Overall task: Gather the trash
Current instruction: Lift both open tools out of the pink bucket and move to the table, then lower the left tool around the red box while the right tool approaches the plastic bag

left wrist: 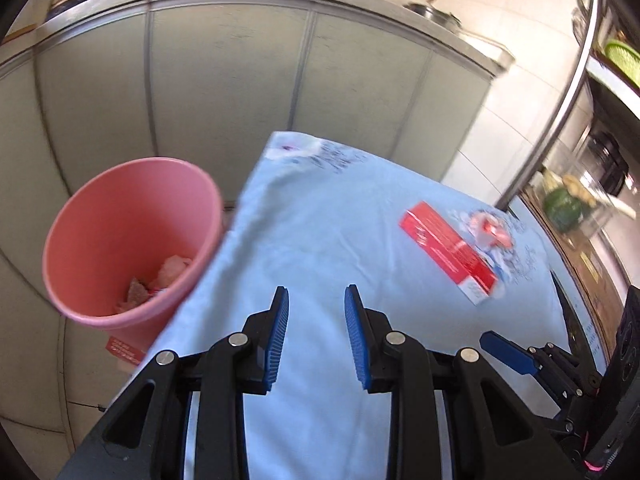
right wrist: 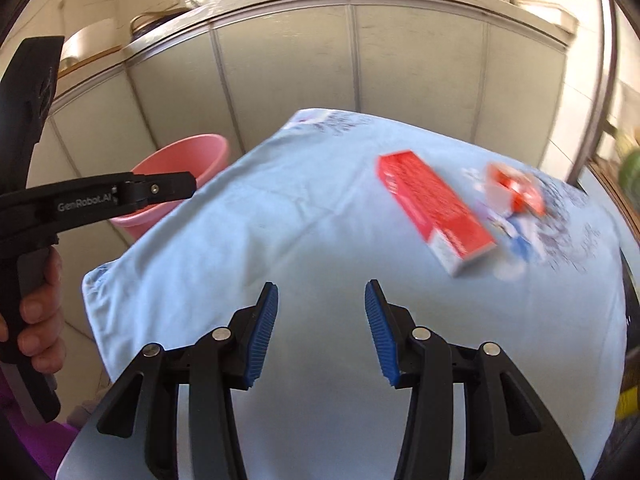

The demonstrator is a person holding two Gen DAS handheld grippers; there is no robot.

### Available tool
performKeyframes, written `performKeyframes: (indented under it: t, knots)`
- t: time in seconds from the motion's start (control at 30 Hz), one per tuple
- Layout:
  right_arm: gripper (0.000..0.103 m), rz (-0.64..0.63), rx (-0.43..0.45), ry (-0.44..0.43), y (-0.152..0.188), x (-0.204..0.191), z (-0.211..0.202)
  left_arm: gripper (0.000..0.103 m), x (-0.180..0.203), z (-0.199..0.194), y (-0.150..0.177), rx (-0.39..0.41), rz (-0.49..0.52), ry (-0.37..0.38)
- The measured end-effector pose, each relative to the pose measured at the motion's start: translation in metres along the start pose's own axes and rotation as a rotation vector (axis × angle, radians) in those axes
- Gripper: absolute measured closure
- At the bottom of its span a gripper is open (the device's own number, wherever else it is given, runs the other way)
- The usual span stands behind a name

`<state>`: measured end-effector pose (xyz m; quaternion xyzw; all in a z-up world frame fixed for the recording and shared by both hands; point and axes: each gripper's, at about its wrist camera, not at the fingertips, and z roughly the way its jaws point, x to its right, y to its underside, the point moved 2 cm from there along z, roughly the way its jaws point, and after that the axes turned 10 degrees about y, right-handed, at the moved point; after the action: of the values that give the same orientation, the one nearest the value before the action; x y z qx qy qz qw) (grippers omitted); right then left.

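A red and white carton (left wrist: 448, 250) (right wrist: 434, 208) lies on the light blue cloth (left wrist: 320, 240) (right wrist: 320, 240) to the right. A small red and white wrapper (left wrist: 494, 232) (right wrist: 516, 192) lies just beyond it. A pink bin (left wrist: 124, 208) (right wrist: 180, 160) stands off the table's left edge with crumpled trash (left wrist: 160, 280) inside. My left gripper (left wrist: 316, 296) is open and empty over the cloth, right of the bin. My right gripper (right wrist: 322, 292) is open and empty, left of and nearer than the carton.
Grey-green cabinet doors (left wrist: 240, 80) (right wrist: 360, 60) under a counter with pans stand behind the table. A metal rack (left wrist: 580, 128) with food and containers stands at the right. The left gripper's body and the hand holding it (right wrist: 40, 300) show at the left of the right wrist view.
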<state>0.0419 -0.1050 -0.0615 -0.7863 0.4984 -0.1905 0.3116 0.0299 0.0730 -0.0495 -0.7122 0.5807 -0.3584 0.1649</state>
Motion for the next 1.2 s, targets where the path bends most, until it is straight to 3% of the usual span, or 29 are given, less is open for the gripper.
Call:
performKeyframes:
  t: [0.07,0.2,0.47,0.8,1.2]
  knots:
    - [0.057,0.063,-0.003,0.035,0.006,0.022,-0.003,0.073,0.018,0.009,-0.001,-0.029,0.019,0.039]
    - [0.057,0.152,0.004,0.095,0.015,0.054,-0.008,0.060,0.050,0.027,-0.005,-0.054,0.051,0.080]
    - [0.057,0.226,-0.001,0.203,0.031,0.090,-0.011,0.059,0.091,0.067,-0.019,-0.139,0.024,0.112]
    - [0.057,0.405,-0.044,0.136,0.042,0.121,-0.003,0.059,0.105,0.110,-0.031,-0.214,-0.065,0.106]
    - [0.057,0.415,-0.006,0.151,0.041,0.121,-0.010,0.053,0.115,0.142,-0.046,-0.242,-0.158,0.050]
